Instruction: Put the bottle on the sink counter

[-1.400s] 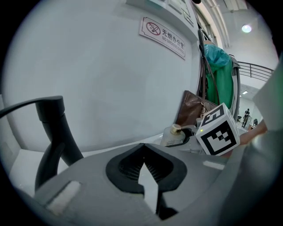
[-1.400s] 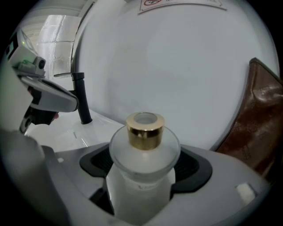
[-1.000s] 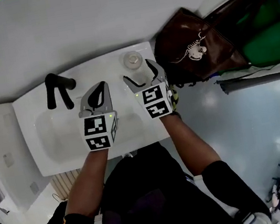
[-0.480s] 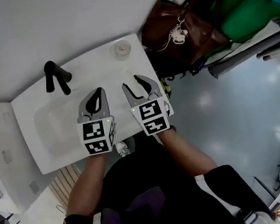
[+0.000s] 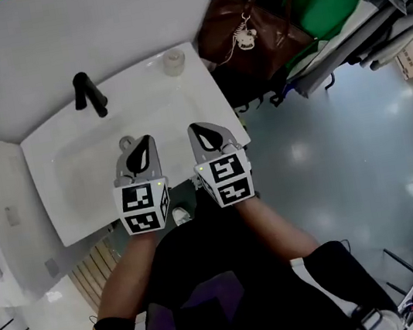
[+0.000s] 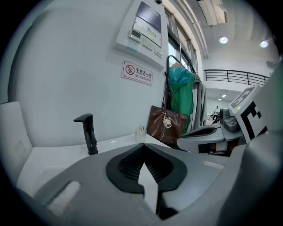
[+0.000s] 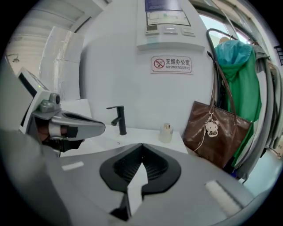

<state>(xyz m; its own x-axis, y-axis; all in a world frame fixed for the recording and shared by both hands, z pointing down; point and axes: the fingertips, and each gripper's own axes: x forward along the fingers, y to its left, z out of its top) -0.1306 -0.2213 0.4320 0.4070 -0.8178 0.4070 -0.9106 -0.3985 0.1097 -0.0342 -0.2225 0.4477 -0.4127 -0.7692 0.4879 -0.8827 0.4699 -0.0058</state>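
**A:** Where did we stand with the bottle [image 5: 173, 61]?

**B:** We judged the placing done. It stood on the far right corner of the sink counter [image 5: 208, 101], near the brown bag [image 5: 243, 33] and well apart from both tools.

**A:** And what were we holding?

**B:** Nothing. Our left gripper [image 5: 137, 143] had its jaws pressed together with nothing in them. Our right gripper [image 5: 200, 128] had just been closing, also on nothing, and its jaws met tip to tip. Both hung side by side over the counter's near edge.

**A:** So what did the next move call for?

**B:** Little, we thought. We only had to keep both tools clear of the bottle, since it sat close to the counter's edge by the bag. If it wanted a safer spot, we would have had to spread one pair of jaws and reach right across.

**A:** What did each view give us?

**B:** The head view gave us the plan: the basin [image 5: 90, 172], the black faucet [image 5: 89, 93] at the back left, the bottle's corner, and the grey floor [image 5: 329, 147] to the right. It showed nothing on the wall. The gripper views showed us a no-smoking sign [image 7: 171, 64] above the counter and a green garment [image 7: 241, 88] hanging over the bag. They also showed the bottle side-on, upright.
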